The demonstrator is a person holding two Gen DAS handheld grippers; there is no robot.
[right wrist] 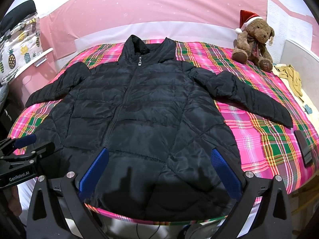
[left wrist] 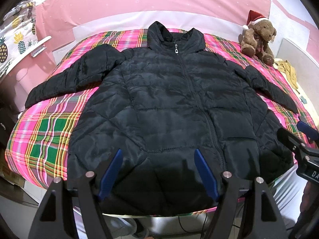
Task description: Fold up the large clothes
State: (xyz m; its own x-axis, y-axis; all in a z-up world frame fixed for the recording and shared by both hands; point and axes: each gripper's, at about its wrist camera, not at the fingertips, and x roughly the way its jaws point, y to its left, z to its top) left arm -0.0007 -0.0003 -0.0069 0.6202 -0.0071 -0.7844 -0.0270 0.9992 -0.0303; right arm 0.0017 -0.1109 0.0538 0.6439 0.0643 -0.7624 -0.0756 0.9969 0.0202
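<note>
i'm at the very start: the black puffer jacket (left wrist: 169,107) lies zipped, face up, flat on the plaid bed (left wrist: 45,131), sleeves spread, nothing folded yet. my left claw (left wrist: 157,153) and right claw (right wrist: 159,152) both hover wide open above the hem, holding nothing. next i'd judge a sleeve (right wrist: 249,97) needs pinching and carrying across the chest. no containers in view.
</note>
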